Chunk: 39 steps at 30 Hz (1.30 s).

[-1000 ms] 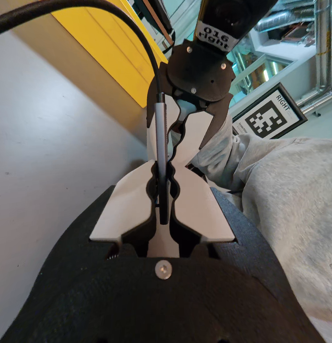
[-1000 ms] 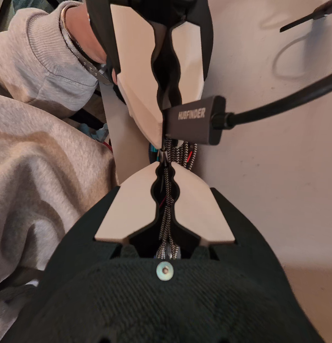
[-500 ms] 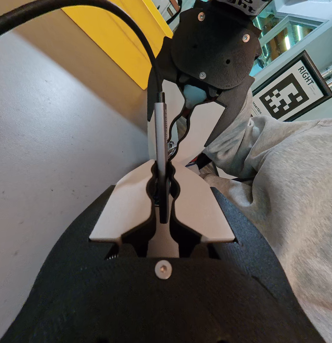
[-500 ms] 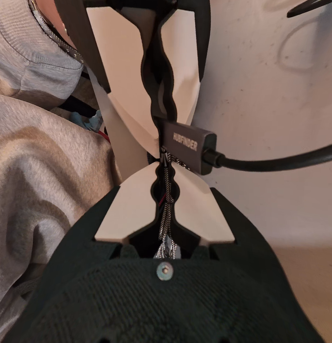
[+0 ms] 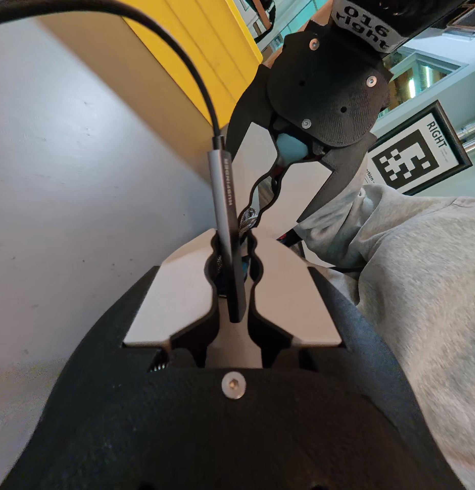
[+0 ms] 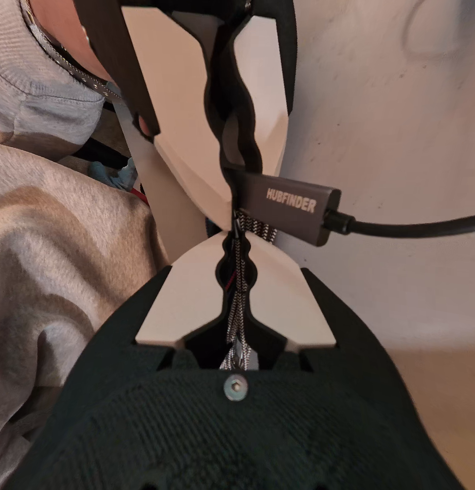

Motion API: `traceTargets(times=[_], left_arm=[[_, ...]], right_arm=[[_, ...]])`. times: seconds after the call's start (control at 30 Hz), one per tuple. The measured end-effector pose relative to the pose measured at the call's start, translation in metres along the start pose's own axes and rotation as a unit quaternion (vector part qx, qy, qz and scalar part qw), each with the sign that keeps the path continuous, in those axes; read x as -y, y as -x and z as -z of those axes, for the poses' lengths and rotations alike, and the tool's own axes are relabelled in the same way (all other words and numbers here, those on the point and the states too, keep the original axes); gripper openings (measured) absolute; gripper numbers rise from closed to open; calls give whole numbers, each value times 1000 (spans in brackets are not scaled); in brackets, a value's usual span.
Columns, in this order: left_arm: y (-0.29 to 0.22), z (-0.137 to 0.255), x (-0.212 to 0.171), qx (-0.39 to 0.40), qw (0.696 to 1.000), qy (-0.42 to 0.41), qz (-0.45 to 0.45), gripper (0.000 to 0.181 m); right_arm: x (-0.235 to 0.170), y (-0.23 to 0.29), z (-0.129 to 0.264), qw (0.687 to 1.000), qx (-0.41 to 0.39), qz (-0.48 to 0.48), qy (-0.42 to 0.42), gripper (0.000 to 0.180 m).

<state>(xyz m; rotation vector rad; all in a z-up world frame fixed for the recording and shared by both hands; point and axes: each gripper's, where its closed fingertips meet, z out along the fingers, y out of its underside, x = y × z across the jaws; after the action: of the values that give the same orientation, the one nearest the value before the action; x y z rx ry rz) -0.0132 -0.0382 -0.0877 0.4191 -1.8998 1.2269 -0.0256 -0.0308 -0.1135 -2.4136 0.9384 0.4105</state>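
My left gripper (image 5: 232, 236) is shut on a slim grey hub (image 5: 227, 212) whose black cable (image 5: 178, 53) arcs up and left. My right gripper (image 5: 253, 225) faces it tip to tip and is shut on braided black-and-white cables (image 5: 247, 217). In the right wrist view my right gripper (image 6: 235, 236) pinches the braided cables (image 6: 240, 270), which run up to the underside of the hub (image 6: 284, 206). The left gripper (image 6: 241, 183) grips the hub's left end there. I cannot tell whether a plug sits in the hub.
A pale grey table top (image 5: 72, 185) lies to the left, with a yellow panel (image 5: 204, 53) beyond it. A framed black-and-white marker card (image 5: 416, 159) stands behind. A person's grey sweatshirt (image 5: 416, 291) fills the right side, and a wrist with a bracelet (image 6: 72, 66) shows in the right wrist view. Left tips and right tips are each some 25 centimetres from the yellow panel (image 5: 204, 53).
The two grippers have closed in tip to tip. The hub has tilted and, in the right wrist view, dropped down onto the braided cables. Both grips are unchanged.
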Motion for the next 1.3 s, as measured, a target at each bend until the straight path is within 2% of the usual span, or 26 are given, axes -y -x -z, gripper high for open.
traceTargets(times=[0.13,0.23,0.33,0.4,0.57,0.73,0.93,1.3], left_arm=[[5,5,-5,17,1000,17,-2,31],[6,10,-7,19,1000,24,-2,33],[6,15,-12,13,999,39,5,30],[9,18,-14,27,999,45,3,18],[8,19,-12,29,999,41,-12,16],[4,17,-9,41,997,38,-60,15],[5,12,-14,90,985,69,-131,16],[5,8,-16,125,969,87,-196,17]], right_arm=[[1,-1,-3,1000,4,-3,-7,6],[2,-2,-4,1000,6,-5,-13,6],[2,-3,-5,1000,3,-6,-14,6],[2,-4,-5,1000,2,-6,-15,6],[3,-4,-5,1000,6,-8,-19,6],[2,-3,-4,1000,3,-7,-12,6],[-3,-3,-3,1000,-15,-2,7,6],[-8,-2,-2,999,-32,6,32,6]])
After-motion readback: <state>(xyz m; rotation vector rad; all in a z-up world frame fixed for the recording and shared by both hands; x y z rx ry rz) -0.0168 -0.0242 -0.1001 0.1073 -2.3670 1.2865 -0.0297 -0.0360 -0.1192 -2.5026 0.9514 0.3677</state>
